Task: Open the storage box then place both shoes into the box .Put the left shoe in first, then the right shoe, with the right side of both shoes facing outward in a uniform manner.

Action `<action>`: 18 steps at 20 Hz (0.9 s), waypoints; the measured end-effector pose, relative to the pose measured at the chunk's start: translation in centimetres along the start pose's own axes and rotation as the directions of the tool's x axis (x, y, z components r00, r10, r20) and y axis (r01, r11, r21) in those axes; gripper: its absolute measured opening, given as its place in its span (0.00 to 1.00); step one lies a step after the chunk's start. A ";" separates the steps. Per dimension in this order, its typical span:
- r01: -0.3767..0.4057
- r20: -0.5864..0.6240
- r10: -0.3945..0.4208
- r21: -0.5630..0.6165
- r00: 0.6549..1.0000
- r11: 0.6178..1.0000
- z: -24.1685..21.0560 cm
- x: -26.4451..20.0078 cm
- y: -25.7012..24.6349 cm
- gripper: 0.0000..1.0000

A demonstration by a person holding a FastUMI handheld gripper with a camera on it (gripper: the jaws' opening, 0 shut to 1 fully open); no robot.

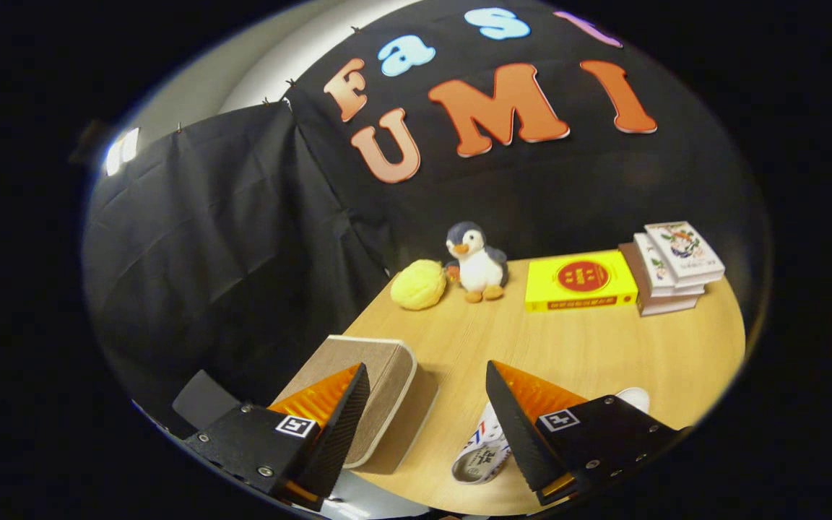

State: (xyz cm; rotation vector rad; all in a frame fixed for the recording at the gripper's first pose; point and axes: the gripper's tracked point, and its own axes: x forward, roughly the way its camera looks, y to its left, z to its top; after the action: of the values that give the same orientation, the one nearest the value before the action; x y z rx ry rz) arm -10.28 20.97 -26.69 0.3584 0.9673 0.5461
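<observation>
1. The gripper (427,379) hangs over the table (604,347), fingers spread wide, holding nothing.
2. The storage box (380,375), lid closed, sits behind the left finger.
3. A white shoe (484,451) lies by the right finger.

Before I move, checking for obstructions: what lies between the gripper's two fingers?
Bare wooden table in the gripper view; open gripper, tan storage box beside one finger, white shoe beside the other.
</observation>
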 end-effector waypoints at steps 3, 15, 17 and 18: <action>-0.081 -0.124 0.098 0.131 0.988 0.988 -3.4 2.5 1.6 0.96; -0.178 -0.287 0.302 0.388 0.909 0.904 -11.7 10.4 4.8 0.96; -0.200 -0.271 0.341 0.440 0.900 0.876 -12.0 10.9 5.3 0.96; -0.212 -0.261 0.361 0.464 0.896 0.860 -12.1 11.1 5.6 0.96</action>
State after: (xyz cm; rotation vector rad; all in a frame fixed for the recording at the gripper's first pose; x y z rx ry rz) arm -17.14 32.53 -37.64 0.8359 1.3860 0.6860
